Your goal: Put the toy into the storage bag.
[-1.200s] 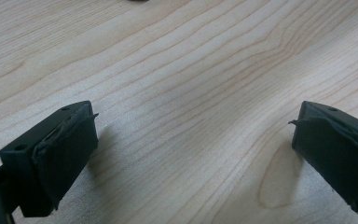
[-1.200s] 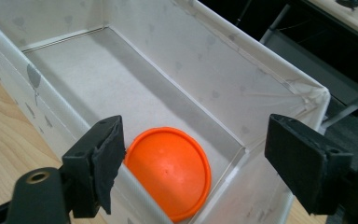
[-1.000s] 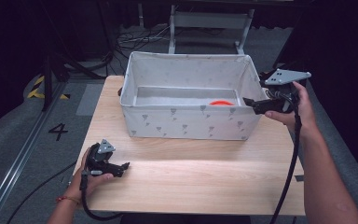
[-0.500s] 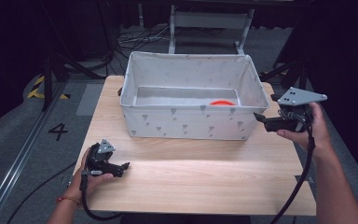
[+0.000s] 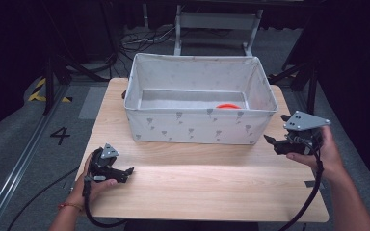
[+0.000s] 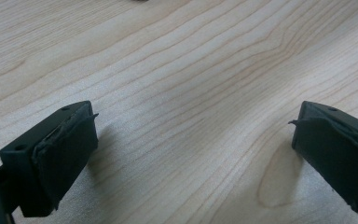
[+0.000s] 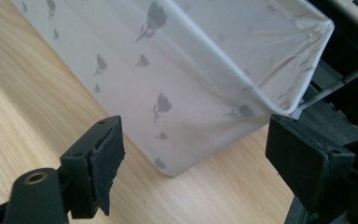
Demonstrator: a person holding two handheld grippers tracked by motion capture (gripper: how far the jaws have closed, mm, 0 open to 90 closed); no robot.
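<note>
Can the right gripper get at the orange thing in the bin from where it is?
Probably not directly: the right gripper sits outside the fabric bin, jaws open, below its rim. The wall stands between it and the orange thing; it must go over.

high overhead view facing forward-down; two low, close tool views, all sharing the table (image 5: 212, 187).

Both grippers are black: the left gripper (image 5: 110, 166) carries a small grey three-cornered plate, the right gripper (image 5: 296, 137) a larger one dotted with dark screws. A black cable (image 5: 304, 204) trails from each. The left wrist wears a thin red band (image 5: 70, 206).
</note>
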